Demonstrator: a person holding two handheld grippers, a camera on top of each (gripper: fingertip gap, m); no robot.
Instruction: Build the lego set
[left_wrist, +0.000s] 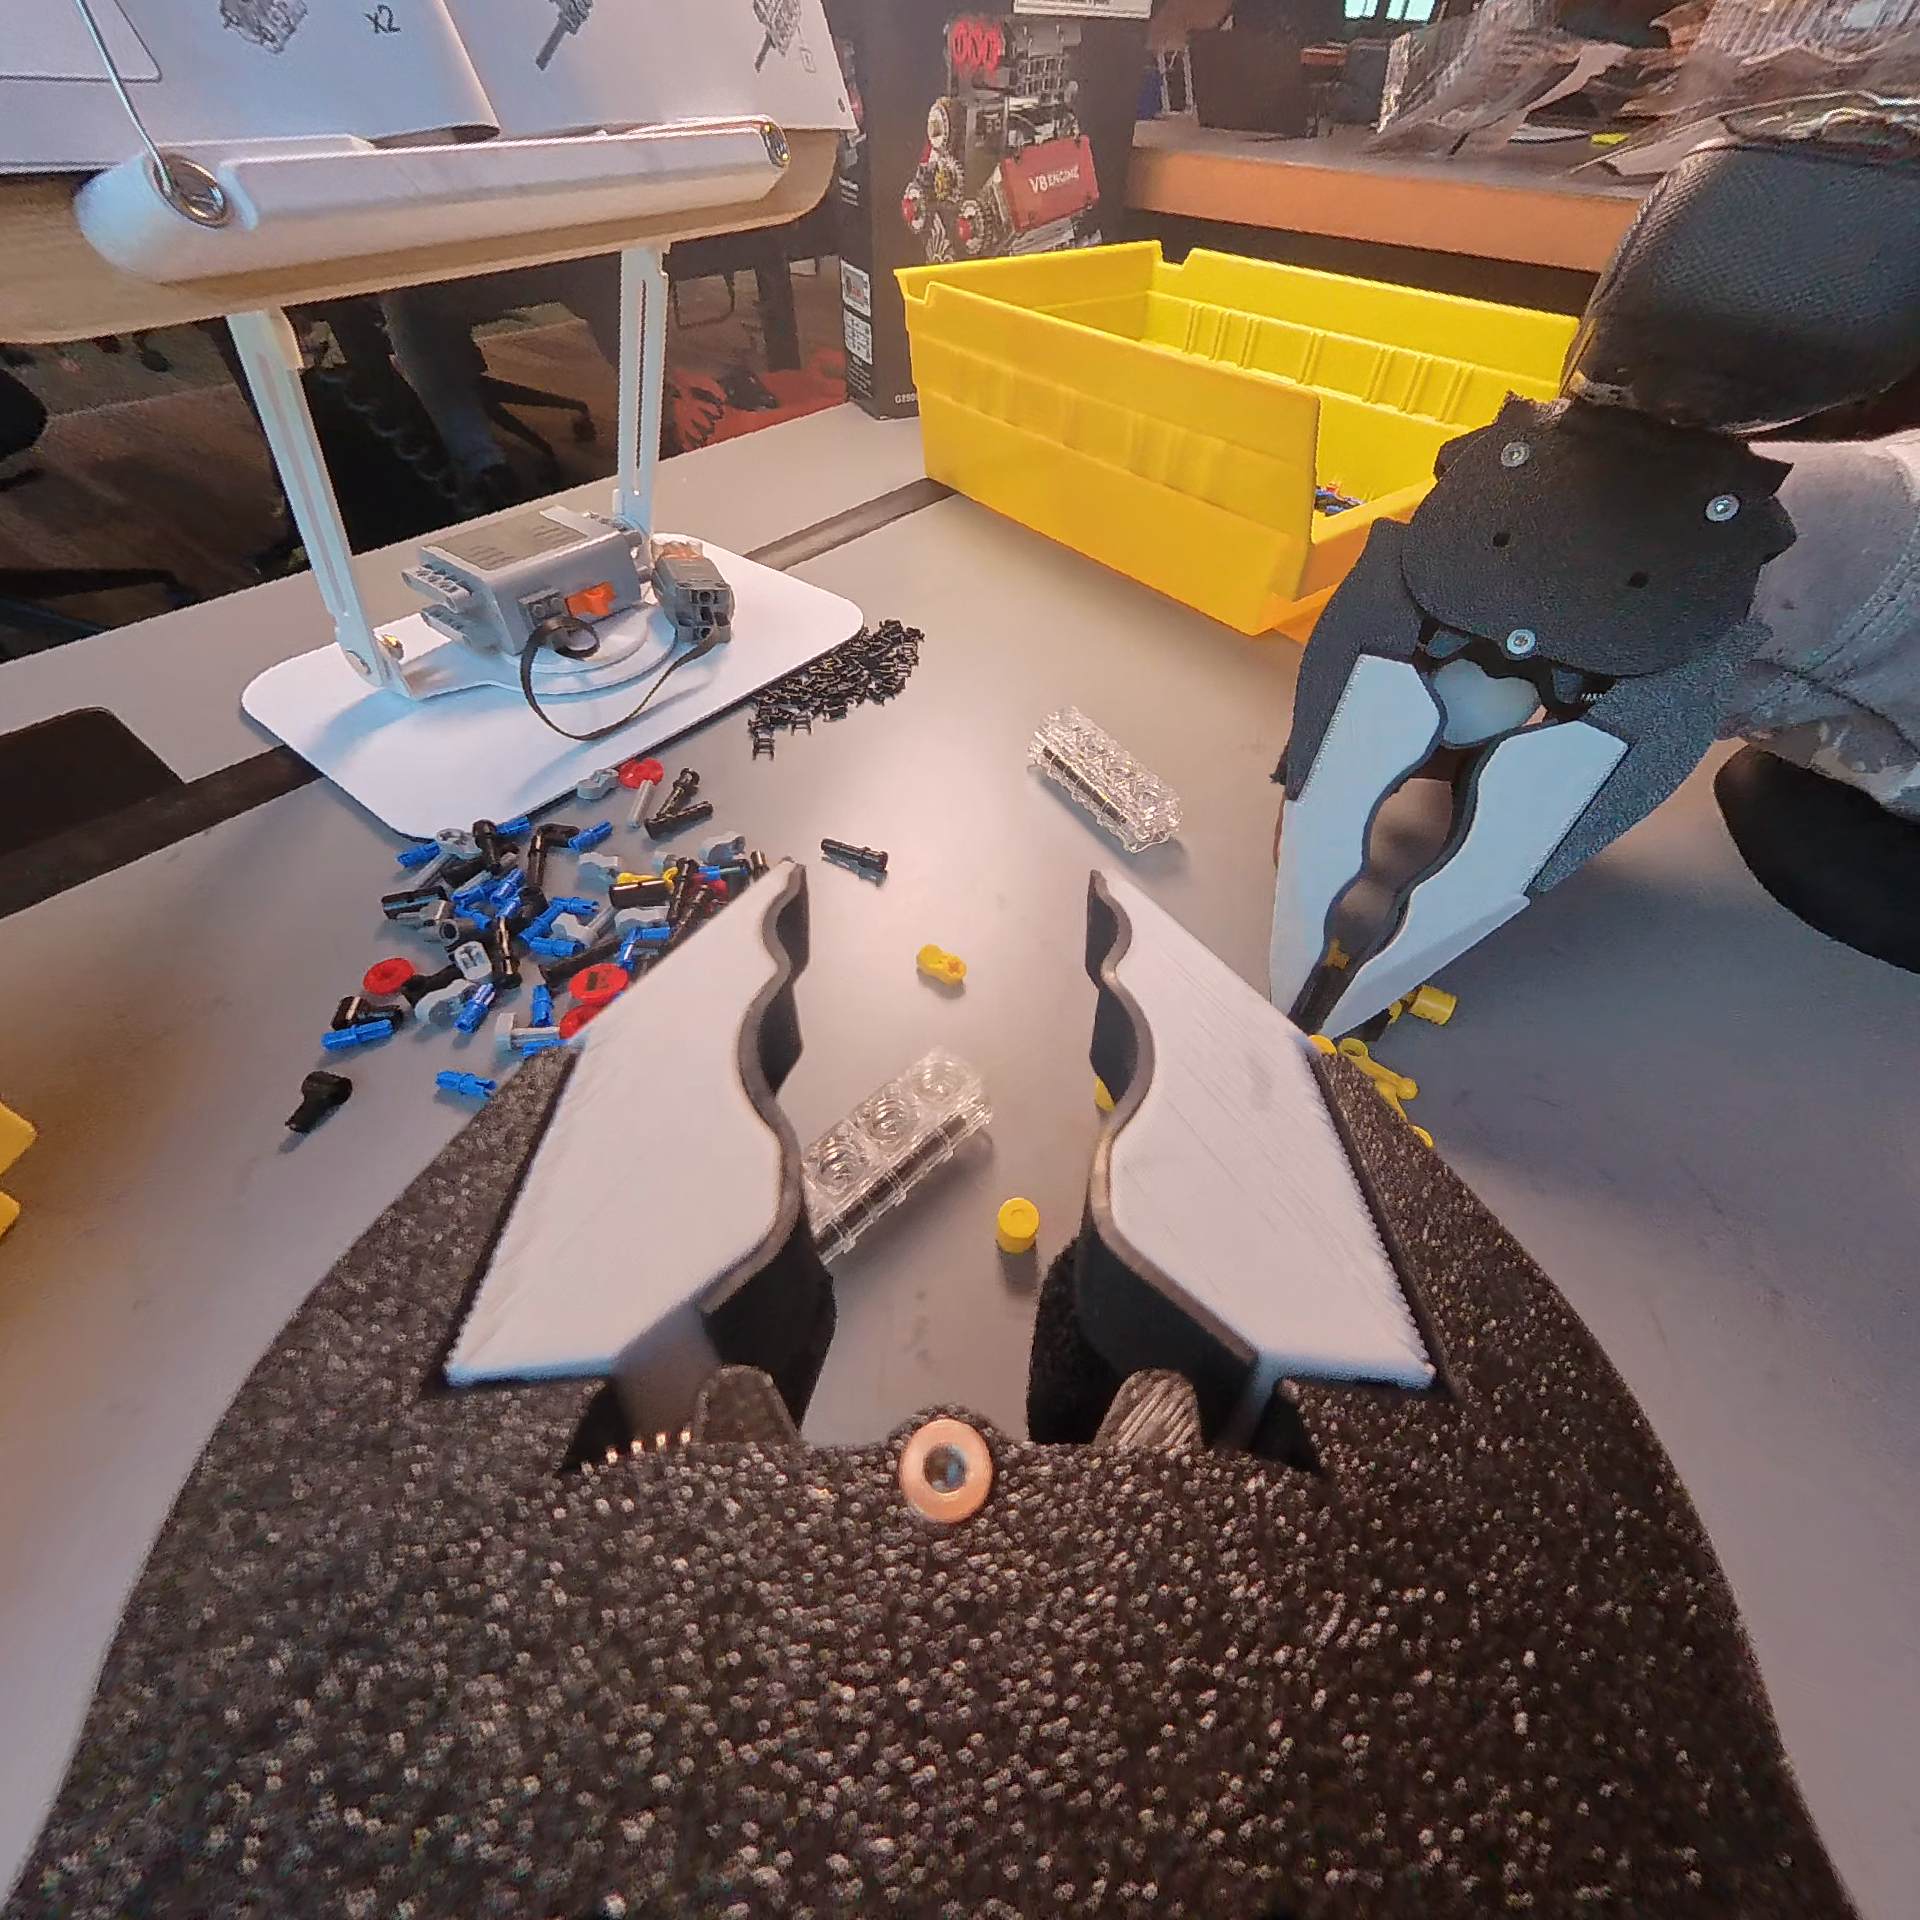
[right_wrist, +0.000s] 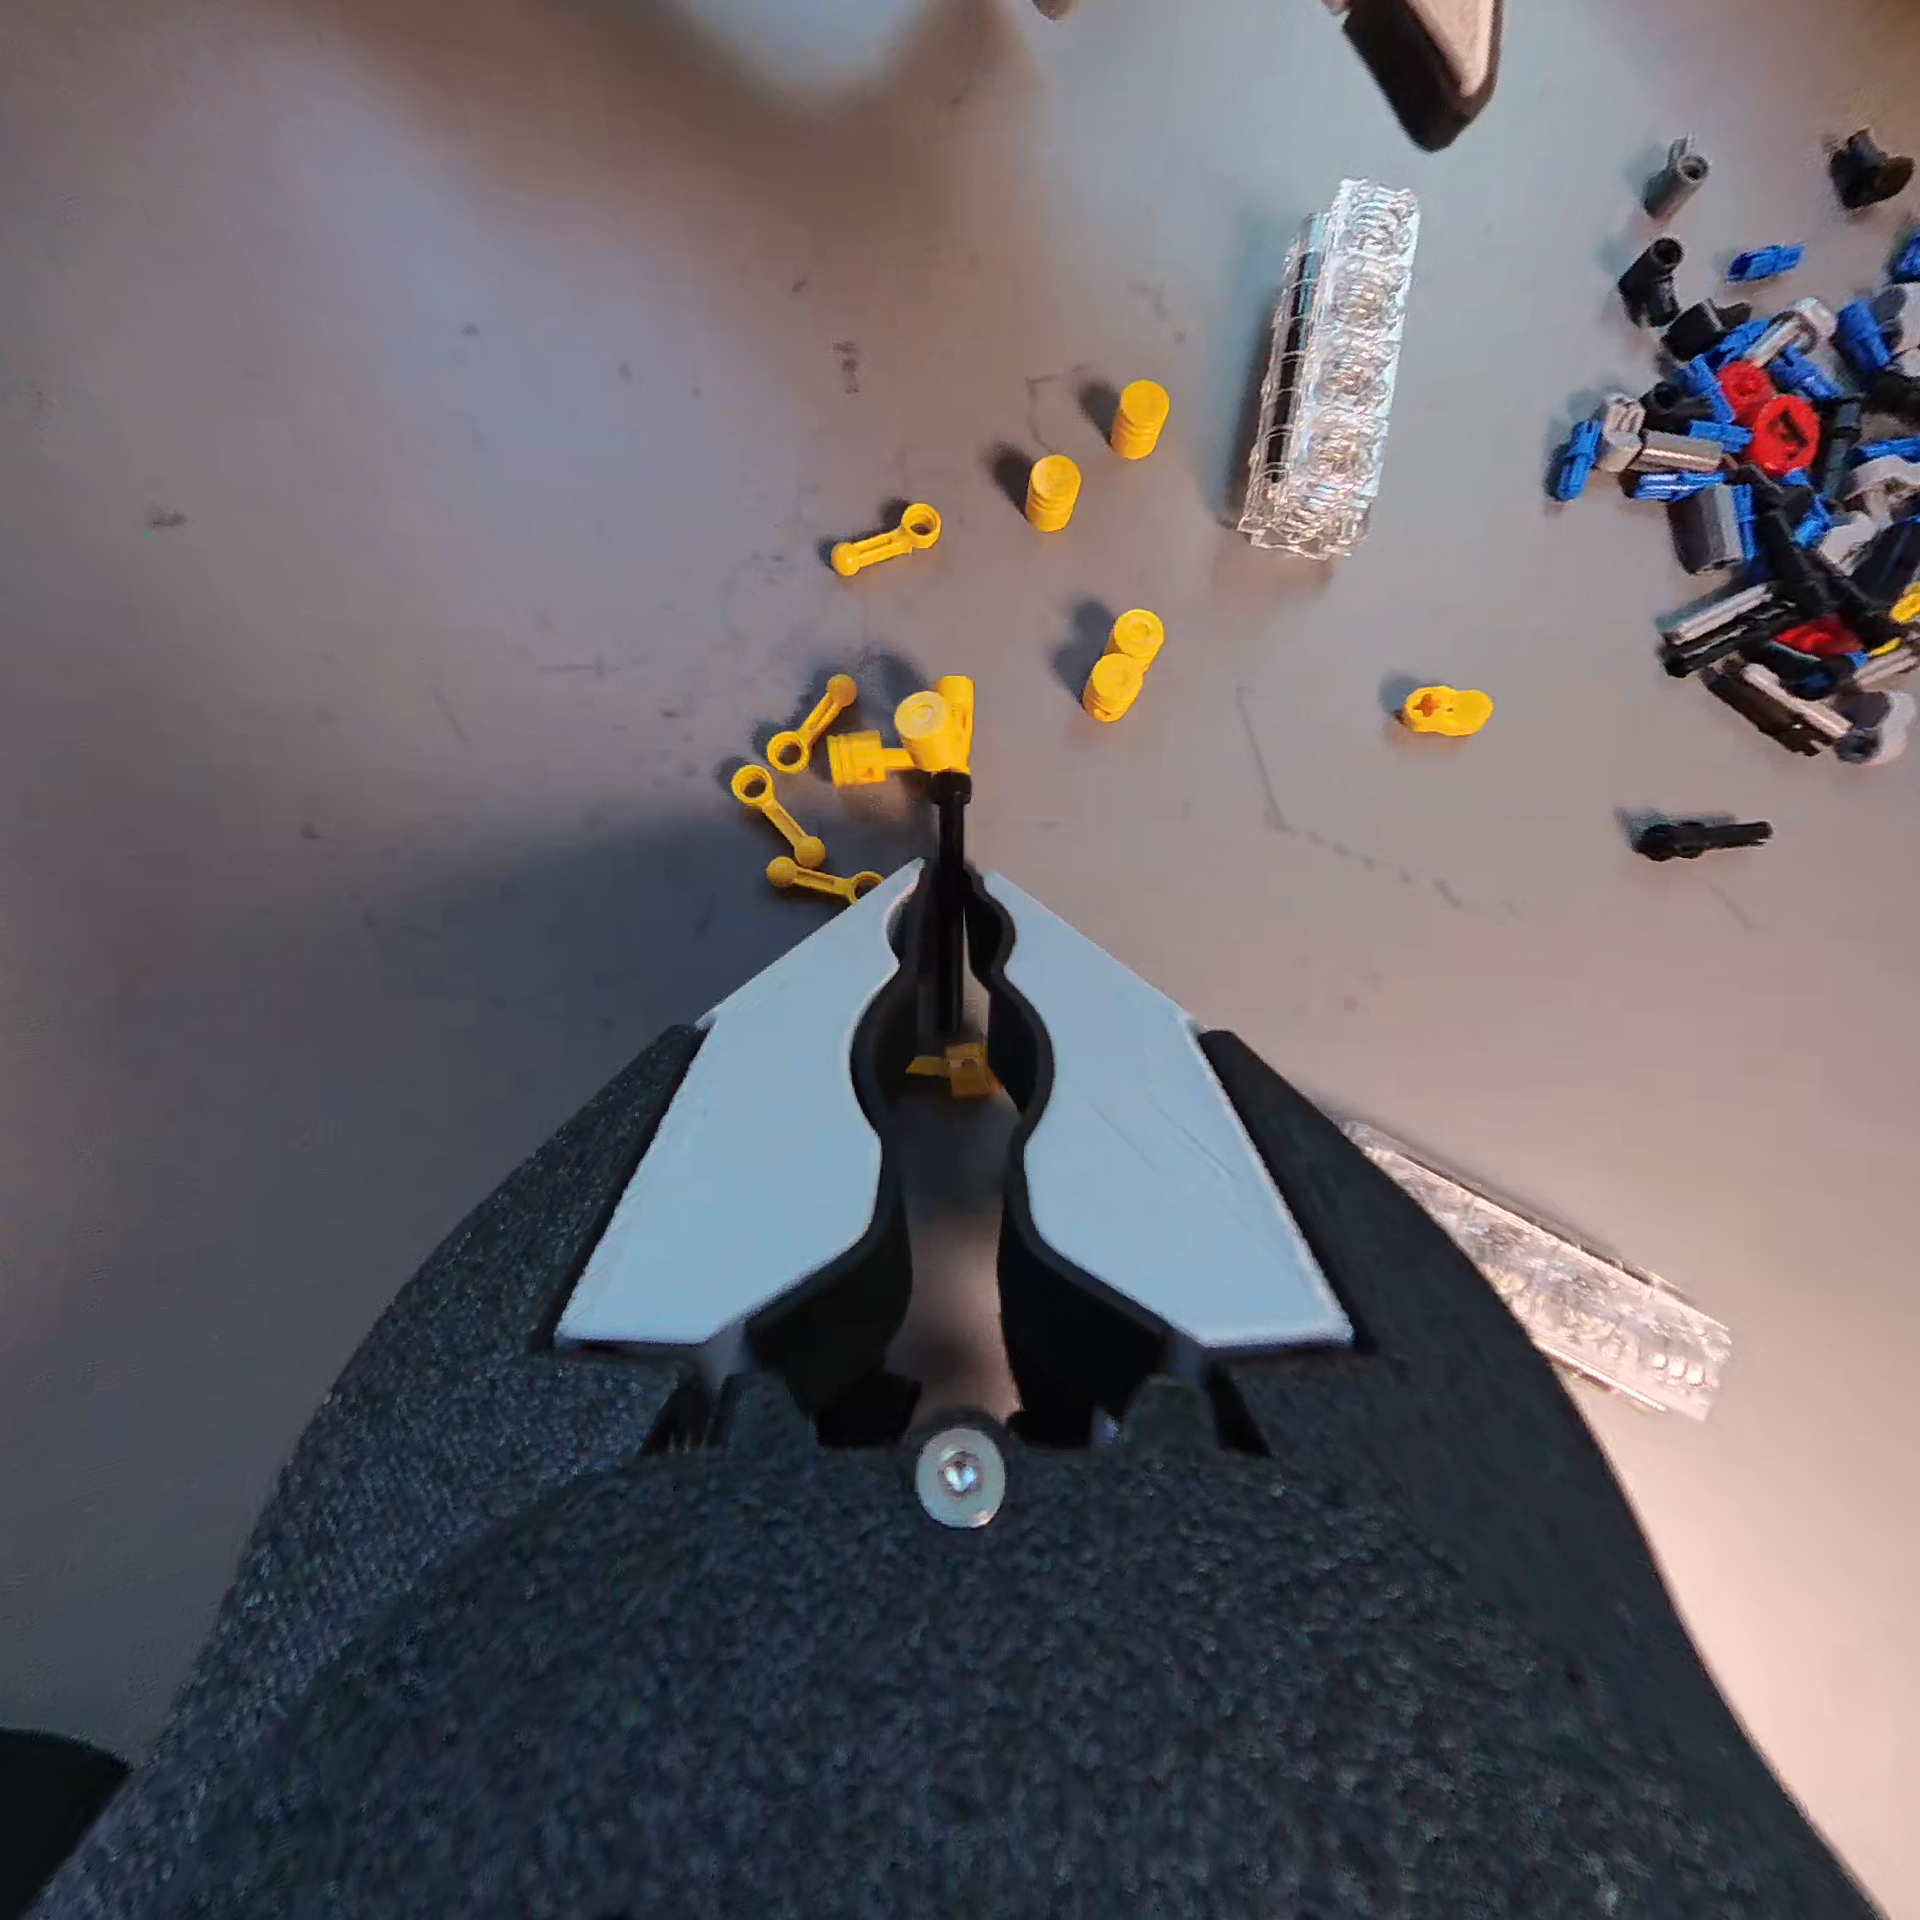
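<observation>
Two grippers differ: right gripper (right_wrist: 951, 873) pinches a thin black plastic axle (right_wrist: 951, 914), long axis running forward past its tips; left gripper (left_wrist: 945, 883) gapes empty above a clear studded brick (left_wrist: 899, 1138).

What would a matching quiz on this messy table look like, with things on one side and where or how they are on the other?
Things:
1. left tongs
2. right tongs
3. yellow bin
4. grey battery box

States or places:
A. sitting on the white stand's base plate
B. shut on a thin black axle
C. wide open above a clear brick
D. at the far side of the table, past the loose parts

Pairs: 1-C, 2-B, 3-D, 4-A

The black axle pokes out toward the yellow pistons; the clear brick lies on the table between the open fingers.
</observation>
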